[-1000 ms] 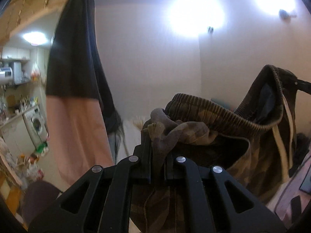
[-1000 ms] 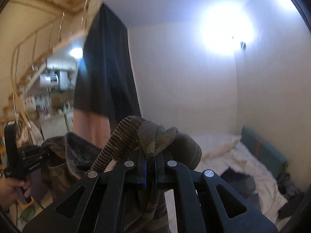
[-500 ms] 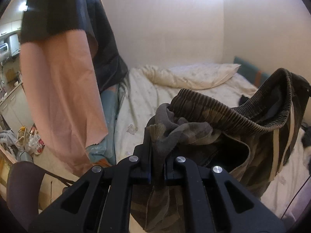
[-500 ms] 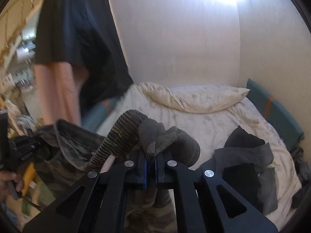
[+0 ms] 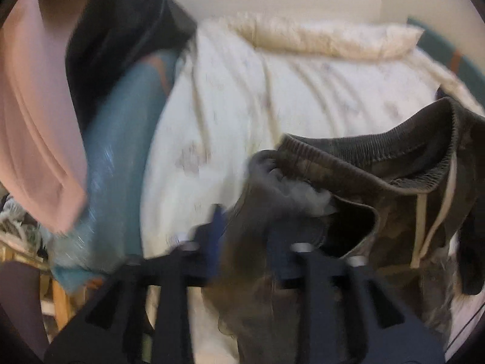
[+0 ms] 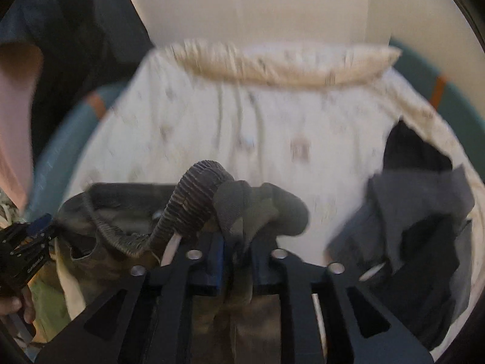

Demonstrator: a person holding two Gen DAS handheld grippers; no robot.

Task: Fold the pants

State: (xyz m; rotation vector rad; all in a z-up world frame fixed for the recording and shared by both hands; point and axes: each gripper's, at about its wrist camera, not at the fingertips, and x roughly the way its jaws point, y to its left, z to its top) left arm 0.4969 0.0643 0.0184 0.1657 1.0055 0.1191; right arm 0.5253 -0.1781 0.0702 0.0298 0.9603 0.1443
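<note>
The camouflage pants [image 5: 394, 176] hang by their ribbed waistband between my two grippers, above a bed [image 5: 272, 91]. My left gripper [image 5: 247, 230] has its jaws opening, with a bunch of waistband still lying between the fingers. My right gripper [image 6: 239, 242] is also opening, and a fold of the pants [image 6: 194, 200] drapes over and between its fingers. A white drawstring [image 5: 424, 227] dangles from the waistband. At the far left of the right wrist view a hand [image 6: 18, 303] holds the left gripper [image 6: 24, 248]. Both views are blurred by motion.
A cream sheet covers the bed [image 6: 272, 121], with a rolled duvet [image 5: 318, 36] at its far end. A pile of dark clothes [image 6: 409, 212] lies on the right side. A teal bed edge [image 5: 121, 151] and hanging pink and dark cloth [image 5: 36, 121] stand on the left.
Both grippers have swung down from facing the wall and lamp to facing the bed, carrying the pants. Their jaws, shut on the waistband before, now stand apart.
</note>
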